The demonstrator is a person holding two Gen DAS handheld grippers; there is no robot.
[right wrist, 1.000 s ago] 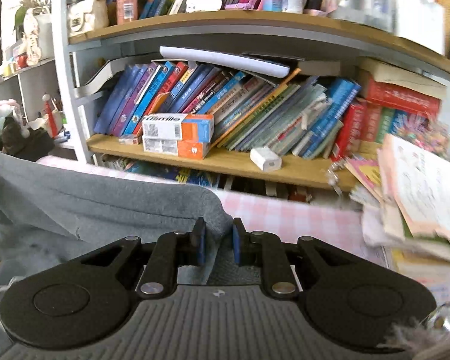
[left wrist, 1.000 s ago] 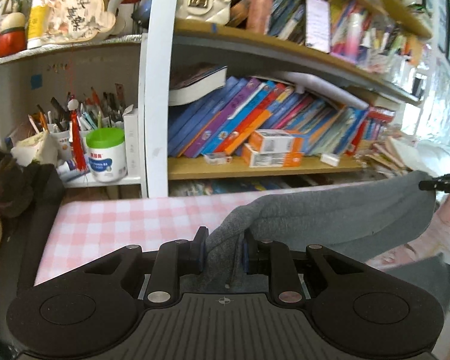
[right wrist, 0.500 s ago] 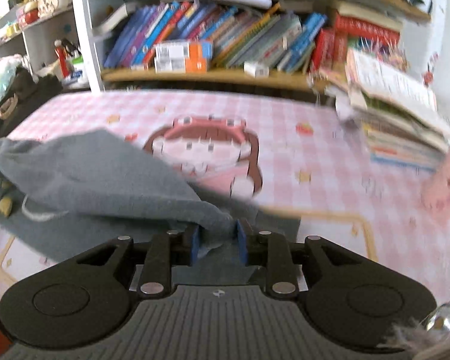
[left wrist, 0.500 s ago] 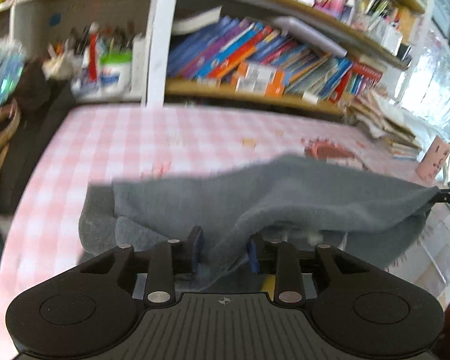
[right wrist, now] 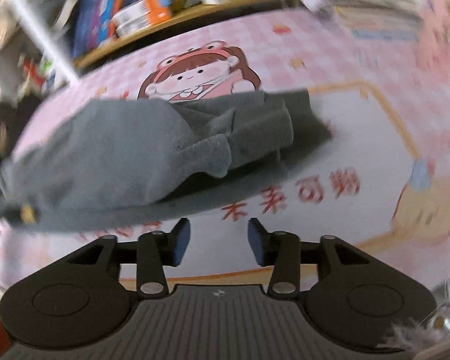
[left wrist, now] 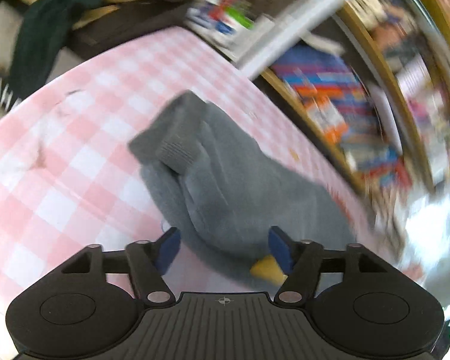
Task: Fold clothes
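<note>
We see red Chinese characters, too blurred to read, lower right beside our grey garment (right wrist: 129,156), lying mid-frame on the pink checked worktop (left wrist: 75,156), long axis running upper-left to lower-right in the left view. Left gripper (left wrist: 223,250) and right gripper (right wrist: 219,241): jaws spread, holding nothing.

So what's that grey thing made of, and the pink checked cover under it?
The grey garment looks like soft fleece or brushed knit: its surface is fuzzy and matte, and it has a ribbed cuff. The pink checked tablecloth looks smooth with printed pictures; in the right wrist view it has a slight sheen, so perhaps coated fabric or plastic. Blur leaves that open.
</note>
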